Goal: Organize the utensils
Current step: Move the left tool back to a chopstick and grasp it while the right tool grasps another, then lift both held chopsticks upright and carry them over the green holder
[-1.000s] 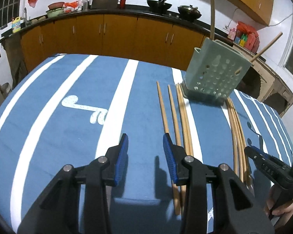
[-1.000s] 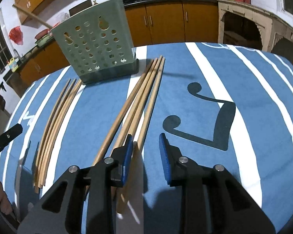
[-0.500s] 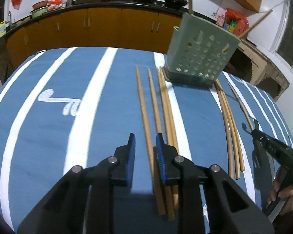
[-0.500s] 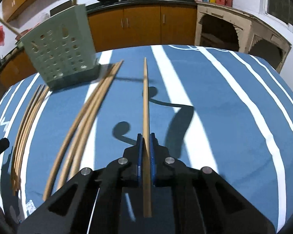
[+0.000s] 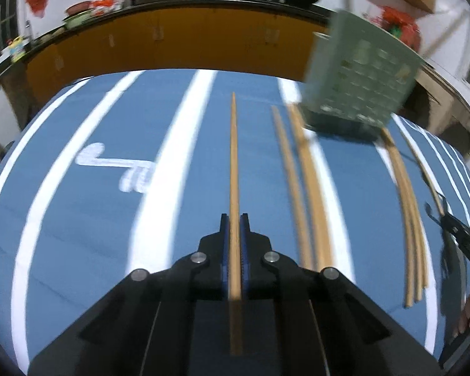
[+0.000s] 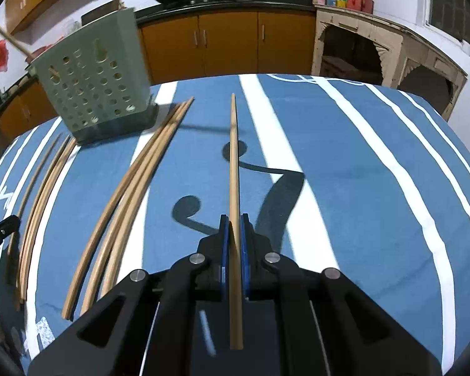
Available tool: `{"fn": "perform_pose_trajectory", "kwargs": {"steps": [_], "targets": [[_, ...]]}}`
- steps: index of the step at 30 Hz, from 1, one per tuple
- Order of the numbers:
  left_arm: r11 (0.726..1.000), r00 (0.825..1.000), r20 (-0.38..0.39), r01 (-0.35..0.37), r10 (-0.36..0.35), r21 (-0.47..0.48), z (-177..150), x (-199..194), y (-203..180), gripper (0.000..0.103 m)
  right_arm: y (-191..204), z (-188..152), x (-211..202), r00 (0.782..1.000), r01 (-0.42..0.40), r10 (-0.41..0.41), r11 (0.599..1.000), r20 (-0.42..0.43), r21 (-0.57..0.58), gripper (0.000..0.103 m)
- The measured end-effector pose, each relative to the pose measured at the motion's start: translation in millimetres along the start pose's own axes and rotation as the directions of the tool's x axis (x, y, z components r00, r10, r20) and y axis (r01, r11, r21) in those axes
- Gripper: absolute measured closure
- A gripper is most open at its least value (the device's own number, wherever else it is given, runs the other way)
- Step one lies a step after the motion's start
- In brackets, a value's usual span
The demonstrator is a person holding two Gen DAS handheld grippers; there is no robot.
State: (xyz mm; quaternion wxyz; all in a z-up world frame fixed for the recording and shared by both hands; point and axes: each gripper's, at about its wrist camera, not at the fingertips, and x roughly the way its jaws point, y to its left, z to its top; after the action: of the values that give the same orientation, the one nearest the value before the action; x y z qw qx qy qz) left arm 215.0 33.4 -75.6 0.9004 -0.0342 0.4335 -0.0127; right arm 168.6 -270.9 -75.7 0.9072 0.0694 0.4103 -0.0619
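Chopstick, left wrist view: one wooden chopstick point(image 5: 234, 169) runs straight toward 12 o'clock out of the left hand-held gripper point(image 5: 234, 219), its tip over the blue striped desk point(image 5: 78, 219).
Left grip: blue pads clenched on the stick's lower third, the butt end trailing back toward 6 o'clock.
Holder, left wrist view: the green perforated utensil holder point(image 5: 360, 84) stands at about 1 o'clock, blurred, well beyond the tip.
Loose sticks: two bundles lie on the cloth at 1 and 3 o'clock, long axes roughly parallel to the held stick.
Chopstick, right wrist view: a second chopstick point(image 6: 234, 169) points to 12 o'clock from the right hand-held gripper point(image 6: 234, 219), likewise clamped between its pads.
Holder, right wrist view: at 10 to 11 o'clock, upright, sticks already poking from its top.
Judgement: neither hand looks clearly nearer; each stick must swing tip-down over the holder's open mouth.
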Motion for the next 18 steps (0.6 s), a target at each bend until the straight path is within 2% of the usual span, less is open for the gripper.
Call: {"fn": "perform_pose_trajectory", "kwargs": {"steps": [18], "targets": [[0.999, 1.0, 0.006, -0.012, 0.012, 0.044, -1.1, -0.5, 3.8, 0.094, -0.6, -1.5, -0.7, 1.0, -0.003, 0.003, 1.0, -0.003, -0.004, 0.095]]}}
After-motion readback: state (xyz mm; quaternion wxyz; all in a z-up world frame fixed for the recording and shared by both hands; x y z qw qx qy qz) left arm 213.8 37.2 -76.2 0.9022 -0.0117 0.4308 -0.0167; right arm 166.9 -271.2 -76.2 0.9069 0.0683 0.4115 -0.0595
